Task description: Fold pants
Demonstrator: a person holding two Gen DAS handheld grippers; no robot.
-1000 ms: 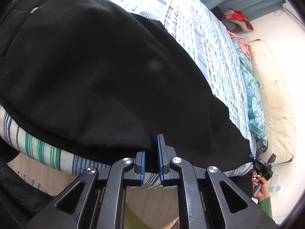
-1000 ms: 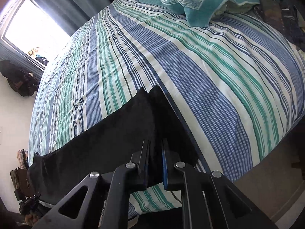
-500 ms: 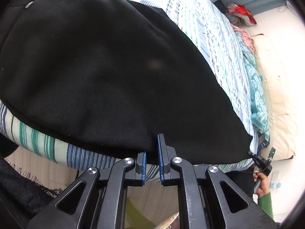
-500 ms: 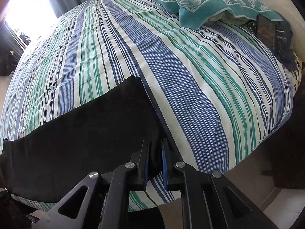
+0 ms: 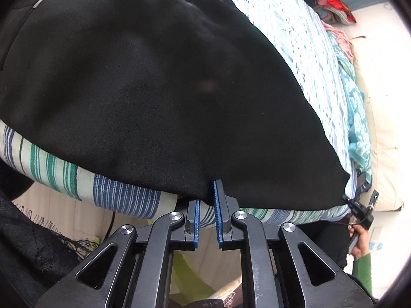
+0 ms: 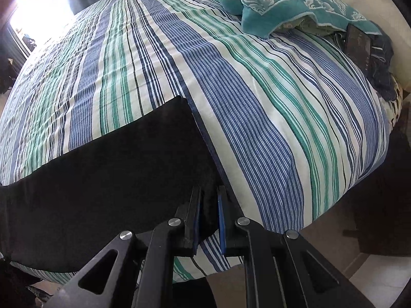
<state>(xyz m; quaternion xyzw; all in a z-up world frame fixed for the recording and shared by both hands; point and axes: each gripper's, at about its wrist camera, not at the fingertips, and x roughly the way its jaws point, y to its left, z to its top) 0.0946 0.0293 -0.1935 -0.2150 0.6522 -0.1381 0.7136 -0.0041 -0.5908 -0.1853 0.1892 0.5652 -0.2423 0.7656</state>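
Black pants [image 5: 154, 89] lie spread flat along the near edge of the striped bed [image 5: 115, 195]. My left gripper [image 5: 207, 192] sits at their near hem with its jaws opening; striped sheet shows between the blue pads [image 5: 220, 218], and the cloth only reaches the tips. In the right wrist view the pants [image 6: 102, 179] end at a straight edge. There my right gripper [image 6: 208, 188] is shut on the near corner, with dark cloth between its pads. That right gripper [image 5: 359, 205] also shows at the far corner in the left wrist view, held by a green-sleeved hand [image 5: 361, 241].
The striped sheet [image 6: 257, 102] stretches beyond the pants. A teal patterned blanket [image 6: 282, 0] and a dark flat device [image 6: 358, 46] lie at the bed's far right. A cream cushion [image 5: 380, 141] runs along that end. Dark fringed cloth [image 5: 25, 243] lies on the floor below.
The pants have come down from a lifted, bunched hold to lie flat on the bed. Cloth that filled the left pads has slipped back to their tips.
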